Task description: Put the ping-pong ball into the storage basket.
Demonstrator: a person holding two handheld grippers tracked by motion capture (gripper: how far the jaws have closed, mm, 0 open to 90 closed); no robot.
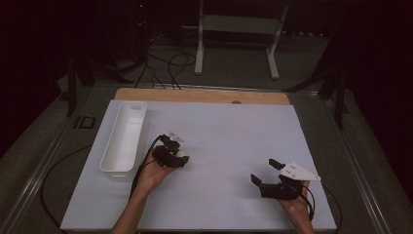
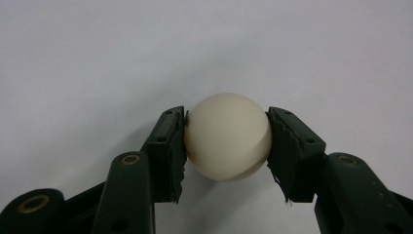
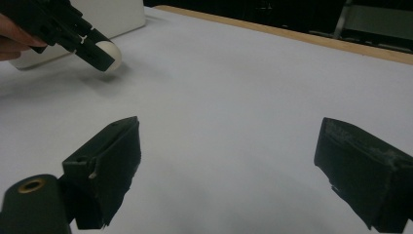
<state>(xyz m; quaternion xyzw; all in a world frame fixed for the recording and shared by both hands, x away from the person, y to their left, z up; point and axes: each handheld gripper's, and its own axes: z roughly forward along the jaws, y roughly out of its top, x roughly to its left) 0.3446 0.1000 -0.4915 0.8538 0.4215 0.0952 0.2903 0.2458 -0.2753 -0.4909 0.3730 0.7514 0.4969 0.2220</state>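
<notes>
A cream-white ball [image 2: 228, 136] sits clamped between the two black pads of my left gripper [image 2: 226, 112], just over the white table sheet. From above, the left gripper [image 1: 179, 158] is left of the sheet's centre, with the ball [image 1: 184, 159] at its tip. The right gripper view shows that same gripper [image 3: 83, 39] and ball [image 3: 111, 51] at the upper left. My right gripper [image 1: 263, 170] rests near the front right of the sheet, its jaws wide apart with nothing between them [image 3: 231, 124].
A long white tray [image 1: 124, 136] lies on the sheet left of the left hand, also seen as the tray [image 3: 112, 17] behind the held ball. A wooden strip [image 1: 202, 95] marks the table's far edge. Cables and a white stand [image 1: 238, 29] are on the floor beyond.
</notes>
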